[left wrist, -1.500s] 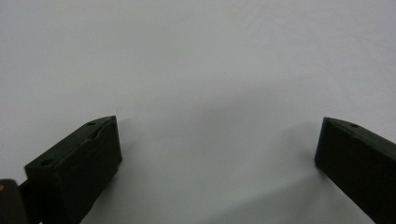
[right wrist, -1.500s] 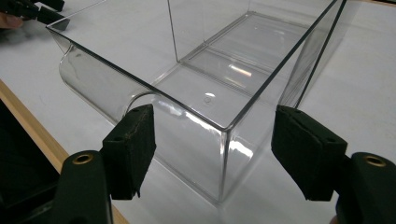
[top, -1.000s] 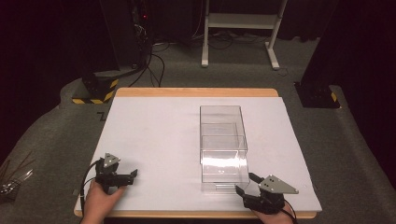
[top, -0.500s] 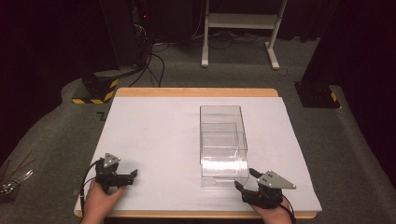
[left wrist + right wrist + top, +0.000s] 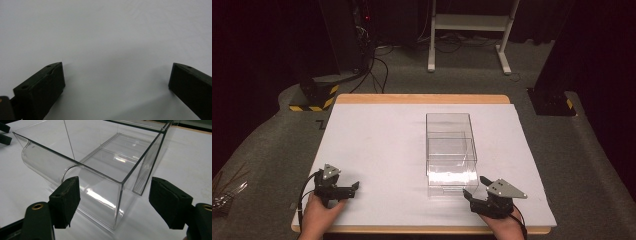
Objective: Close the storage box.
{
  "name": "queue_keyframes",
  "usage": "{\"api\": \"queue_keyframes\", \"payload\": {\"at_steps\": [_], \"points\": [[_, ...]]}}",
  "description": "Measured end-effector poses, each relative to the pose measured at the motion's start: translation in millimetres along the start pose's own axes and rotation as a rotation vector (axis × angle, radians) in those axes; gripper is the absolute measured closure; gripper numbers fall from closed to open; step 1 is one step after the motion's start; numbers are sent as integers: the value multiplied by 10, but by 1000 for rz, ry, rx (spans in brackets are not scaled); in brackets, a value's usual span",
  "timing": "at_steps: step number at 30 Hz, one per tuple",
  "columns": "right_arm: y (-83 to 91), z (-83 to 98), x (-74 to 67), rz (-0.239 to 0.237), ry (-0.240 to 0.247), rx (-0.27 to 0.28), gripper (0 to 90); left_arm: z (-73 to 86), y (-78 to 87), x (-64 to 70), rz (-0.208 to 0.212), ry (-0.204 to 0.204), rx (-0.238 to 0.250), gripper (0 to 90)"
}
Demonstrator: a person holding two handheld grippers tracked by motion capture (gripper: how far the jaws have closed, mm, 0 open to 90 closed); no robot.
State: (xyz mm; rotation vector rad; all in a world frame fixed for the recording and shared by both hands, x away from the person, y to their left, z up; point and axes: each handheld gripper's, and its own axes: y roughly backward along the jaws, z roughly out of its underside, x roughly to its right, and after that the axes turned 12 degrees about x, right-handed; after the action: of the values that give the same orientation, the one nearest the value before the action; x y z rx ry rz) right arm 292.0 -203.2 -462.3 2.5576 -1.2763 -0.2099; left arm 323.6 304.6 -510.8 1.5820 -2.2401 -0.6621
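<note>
**Now: clear box at near right, jaws opening**

Stands clear box (image 5: 451,150) right of centre on white table (image 5: 372,145), empty. Just near of its corner, right gripper (image 5: 113,200), jaws opening, nothing pinched. Could skid or tip if nudged off-centre. Far left, left gripper (image 5: 116,77), wide, empty.

The white table top (image 5: 377,145) is evenly bright under overhead light while the room beyond its far edge is dark; glare streaks the clear box (image 5: 100,170); soft shadows underlie the slightly blurred left gripper (image 5: 116,85).
</note>
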Motion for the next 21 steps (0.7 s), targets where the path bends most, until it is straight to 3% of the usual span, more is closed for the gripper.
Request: {"api": "queue_keyframes", "payload": {"at_steps": [21], "points": [[-118, 6, 72, 8, -1, -1, 219, -1, 0, -2, 0, -2, -1, 6]]}}
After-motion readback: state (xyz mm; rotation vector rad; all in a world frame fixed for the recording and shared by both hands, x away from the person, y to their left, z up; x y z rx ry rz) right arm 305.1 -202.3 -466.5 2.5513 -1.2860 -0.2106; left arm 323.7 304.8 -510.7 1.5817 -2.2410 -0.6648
